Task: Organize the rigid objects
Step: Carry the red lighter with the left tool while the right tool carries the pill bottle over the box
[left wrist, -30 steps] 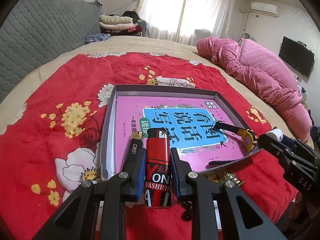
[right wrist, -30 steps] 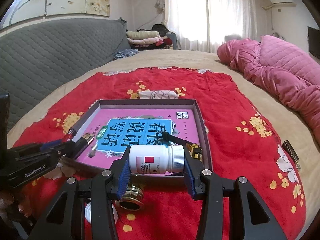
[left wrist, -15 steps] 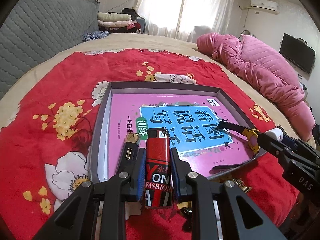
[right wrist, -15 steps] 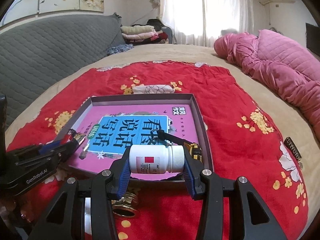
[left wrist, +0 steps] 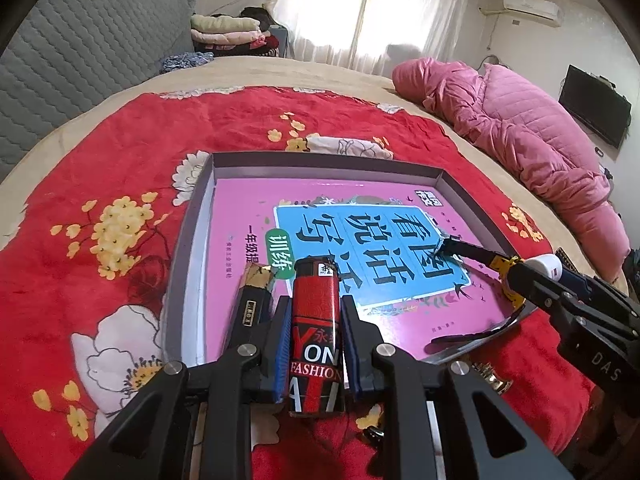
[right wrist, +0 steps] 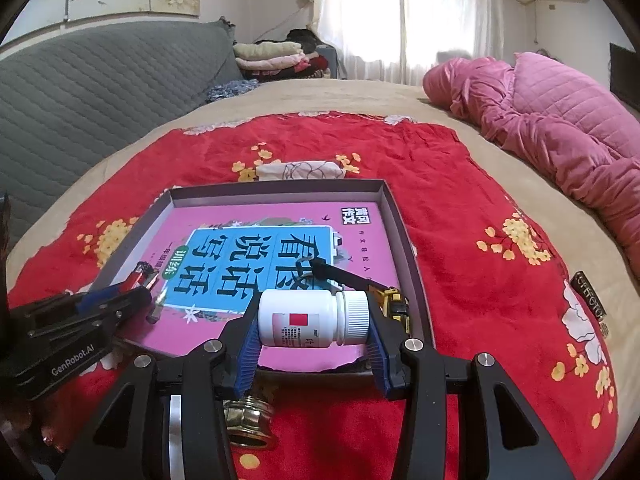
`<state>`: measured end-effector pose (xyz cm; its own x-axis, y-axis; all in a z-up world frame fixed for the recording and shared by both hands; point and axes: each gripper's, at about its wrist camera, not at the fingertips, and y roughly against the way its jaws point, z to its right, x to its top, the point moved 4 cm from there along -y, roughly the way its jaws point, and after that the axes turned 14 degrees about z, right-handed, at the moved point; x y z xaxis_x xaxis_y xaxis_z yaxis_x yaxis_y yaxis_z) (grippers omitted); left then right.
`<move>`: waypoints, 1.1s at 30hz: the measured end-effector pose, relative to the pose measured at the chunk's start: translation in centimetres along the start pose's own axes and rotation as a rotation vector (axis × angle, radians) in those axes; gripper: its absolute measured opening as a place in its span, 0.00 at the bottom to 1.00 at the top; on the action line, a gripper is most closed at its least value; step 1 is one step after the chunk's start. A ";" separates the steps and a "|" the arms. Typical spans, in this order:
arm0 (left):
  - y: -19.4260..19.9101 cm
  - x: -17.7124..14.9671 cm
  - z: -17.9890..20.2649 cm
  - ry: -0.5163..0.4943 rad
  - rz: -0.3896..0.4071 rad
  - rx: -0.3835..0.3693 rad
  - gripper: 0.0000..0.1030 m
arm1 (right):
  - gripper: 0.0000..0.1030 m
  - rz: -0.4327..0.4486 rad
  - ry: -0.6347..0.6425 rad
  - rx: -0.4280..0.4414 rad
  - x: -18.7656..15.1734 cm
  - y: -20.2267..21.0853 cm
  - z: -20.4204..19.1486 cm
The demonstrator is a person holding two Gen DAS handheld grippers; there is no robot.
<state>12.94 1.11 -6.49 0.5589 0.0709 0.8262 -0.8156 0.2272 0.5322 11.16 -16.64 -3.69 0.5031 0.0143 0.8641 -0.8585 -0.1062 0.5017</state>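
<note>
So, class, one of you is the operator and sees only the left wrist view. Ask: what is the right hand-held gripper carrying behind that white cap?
Observer: The right hand-held gripper holds a white bottle with a red square on its label.
Operator: Held how?
Observer: Sideways, cap to the right, one pad on the base and one on the cap.
Operator: Anything below it?
Observer: A brass ring fitting, its opening facing the camera, on the red blanket outside the tray.
</note>
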 end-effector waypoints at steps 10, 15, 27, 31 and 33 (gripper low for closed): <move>-1.4 -0.8 0.1 -0.002 -0.046 -0.017 0.23 | 0.46 -0.015 0.008 -0.020 0.0 -0.8 -0.2; -1.7 -0.8 0.0 -0.004 -0.048 -0.012 0.23 | 0.46 -0.026 0.003 -0.030 -0.1 -1.3 -0.2; -2.0 -1.0 0.0 -0.025 -0.066 -0.036 0.23 | 0.46 -0.097 -0.002 -0.042 -1.2 -3.4 0.0; -2.0 -1.0 0.0 -0.025 -0.066 -0.036 0.23 | 0.46 -0.117 -0.002 -0.041 -1.6 -3.9 0.1; -2.0 -1.0 0.0 -0.025 -0.066 -0.035 0.23 | 0.46 -0.124 -0.003 -0.047 -1.6 -4.1 0.2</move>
<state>14.02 0.58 -8.35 0.6068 0.0300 0.7943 -0.7711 0.2645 0.5792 13.88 -16.41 -7.07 0.6063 0.0216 0.7950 -0.7931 -0.0572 0.6064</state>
